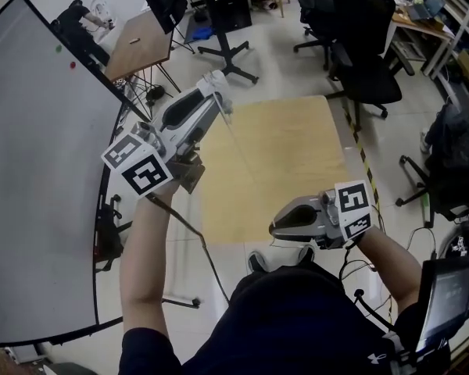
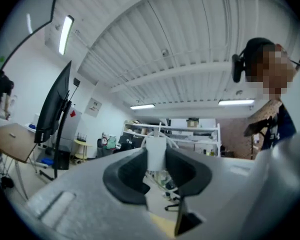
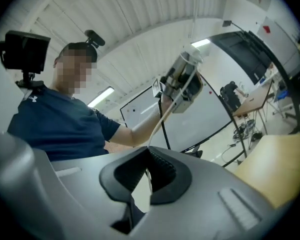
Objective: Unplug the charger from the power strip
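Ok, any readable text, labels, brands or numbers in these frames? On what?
No word or number reads clearly.
Shirt: small white brand logo on the shoulder, no letters legible.
Marker cube: black-and-white square codes, not text.
Wall sign: too blurred to read.
Screen: too small to read.
Charger: plain white, no print shows.

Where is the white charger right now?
In the head view, the white charger is at upper left, pinched in the left hand-held gripper near the tan table's far left corner. Its white cable is pinched in the right hand-held gripper.
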